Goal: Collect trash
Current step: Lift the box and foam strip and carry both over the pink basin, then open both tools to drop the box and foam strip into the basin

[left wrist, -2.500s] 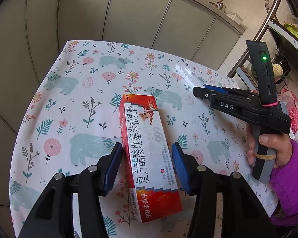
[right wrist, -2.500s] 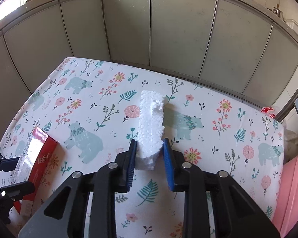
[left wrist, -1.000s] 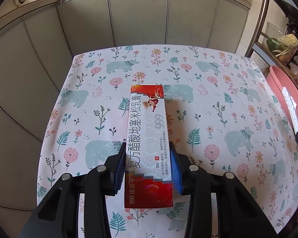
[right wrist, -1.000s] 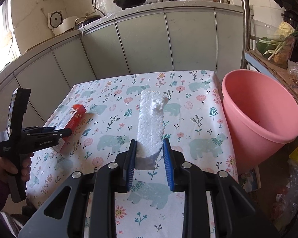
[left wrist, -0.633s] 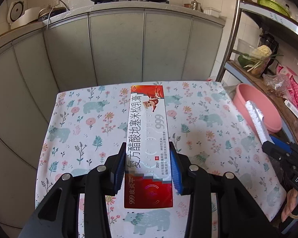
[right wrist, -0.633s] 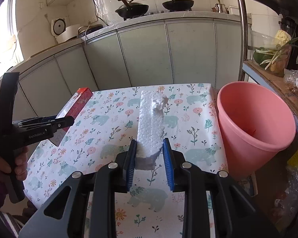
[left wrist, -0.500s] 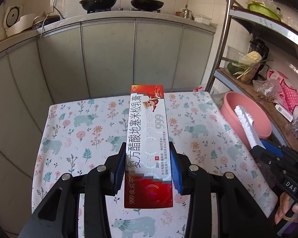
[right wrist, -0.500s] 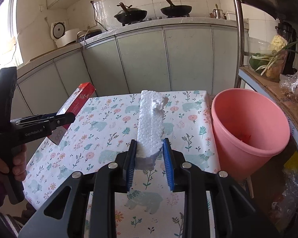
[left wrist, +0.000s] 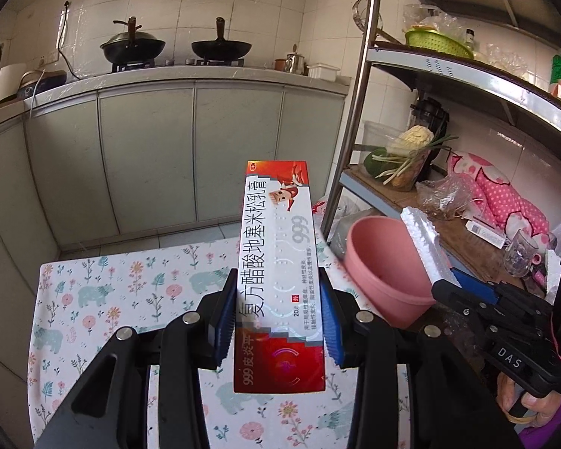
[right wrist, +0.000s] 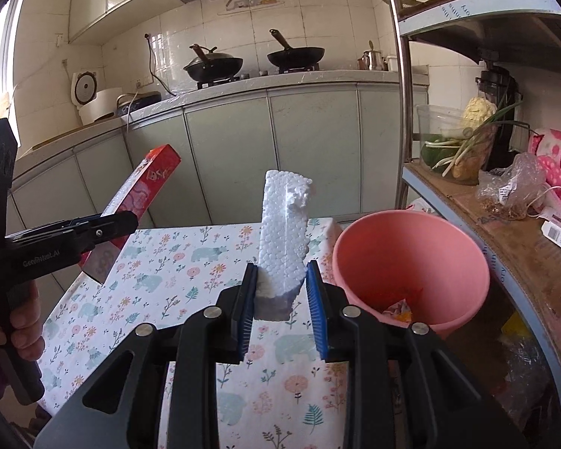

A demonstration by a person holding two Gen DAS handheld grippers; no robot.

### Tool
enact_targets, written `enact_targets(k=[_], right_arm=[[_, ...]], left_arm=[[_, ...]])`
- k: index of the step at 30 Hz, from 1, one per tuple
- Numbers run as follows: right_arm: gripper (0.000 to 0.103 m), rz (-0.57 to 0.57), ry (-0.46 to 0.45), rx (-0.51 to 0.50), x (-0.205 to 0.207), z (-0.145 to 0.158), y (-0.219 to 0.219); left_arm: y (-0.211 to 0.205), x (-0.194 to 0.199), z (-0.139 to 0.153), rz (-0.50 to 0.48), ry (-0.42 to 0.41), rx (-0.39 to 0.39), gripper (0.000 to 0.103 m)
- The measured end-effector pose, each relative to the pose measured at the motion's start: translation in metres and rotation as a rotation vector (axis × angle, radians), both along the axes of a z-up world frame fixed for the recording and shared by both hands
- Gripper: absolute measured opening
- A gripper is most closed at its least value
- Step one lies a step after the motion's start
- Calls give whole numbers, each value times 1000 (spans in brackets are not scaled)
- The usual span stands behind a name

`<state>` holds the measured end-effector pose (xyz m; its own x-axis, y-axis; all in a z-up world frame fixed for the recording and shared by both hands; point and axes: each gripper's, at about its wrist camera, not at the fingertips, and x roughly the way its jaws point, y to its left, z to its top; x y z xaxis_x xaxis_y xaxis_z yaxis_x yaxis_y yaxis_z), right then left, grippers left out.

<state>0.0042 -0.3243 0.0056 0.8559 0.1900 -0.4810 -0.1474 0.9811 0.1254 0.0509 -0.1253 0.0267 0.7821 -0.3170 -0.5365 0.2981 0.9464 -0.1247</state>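
Observation:
My left gripper [left wrist: 278, 316] is shut on a long red and white ointment box [left wrist: 276, 258] and holds it high above the floral tablecloth [left wrist: 131, 292]. The box also shows at the left of the right wrist view [right wrist: 142, 194]. My right gripper [right wrist: 280, 305] is shut on a white foam block [right wrist: 282, 239], lifted above the table just left of the pink bucket [right wrist: 411, 247]. In the left wrist view the foam block [left wrist: 426, 245] hangs over the bucket [left wrist: 377, 262] at the right.
The bucket stands beside the table's right edge and holds some scraps at its bottom [right wrist: 396, 305]. A metal rack [right wrist: 505, 224] with vegetables and bags stands to the right. Kitchen cabinets [right wrist: 243, 149] and woks [right wrist: 213, 61] line the back.
Both grippers have risen from the table with their loads and tilted up. The bucket and rack have come closer in both views, and the foam now sits by the bucket.

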Motion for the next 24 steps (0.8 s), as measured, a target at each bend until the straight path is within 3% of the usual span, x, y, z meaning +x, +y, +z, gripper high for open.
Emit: enact_targets(k=[12,24], right_arm=[[27,-188,-69,-2,11,18,-73],[27,-258,-24,8,38,-9,-99]], left_arm=[[-73,31,18,-128,-100,-56,39],[-145,74,-9,-229,-112,-67,39]])
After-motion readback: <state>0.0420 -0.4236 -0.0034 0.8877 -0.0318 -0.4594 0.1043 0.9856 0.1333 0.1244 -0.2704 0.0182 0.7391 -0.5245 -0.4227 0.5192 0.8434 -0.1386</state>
